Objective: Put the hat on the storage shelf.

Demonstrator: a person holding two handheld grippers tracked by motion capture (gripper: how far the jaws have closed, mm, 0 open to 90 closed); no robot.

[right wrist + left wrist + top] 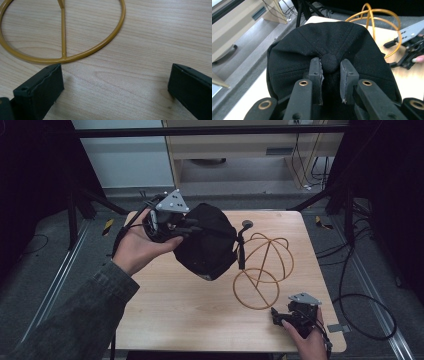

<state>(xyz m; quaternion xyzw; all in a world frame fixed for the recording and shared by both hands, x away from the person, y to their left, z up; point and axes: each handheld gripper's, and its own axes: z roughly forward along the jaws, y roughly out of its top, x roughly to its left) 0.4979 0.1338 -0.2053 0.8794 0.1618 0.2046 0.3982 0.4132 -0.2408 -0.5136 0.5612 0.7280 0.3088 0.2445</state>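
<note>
A black cap [207, 242] hangs above the table's back middle, crown toward my left gripper [187, 227]. In the left gripper view that gripper [330, 63] is shut on the cap [332, 42], its jaws pinching the fabric on either side of the top button. To the cap's right a yellow wire hat stand [256, 308] rests on the wooden table [175, 305]; its black post [242, 247] touches or nearly touches the cap. My right gripper [280, 316] sits low at the front right, open, just short of the stand's base ring [87, 53], with nothing between its jaws [115, 80].
The table's front edge lies close beneath the right hand. Dark frame legs and loose cables surround the table on the floor. A pale cabinet [250, 145] stands behind it. Bare wood spreads across the table's front left.
</note>
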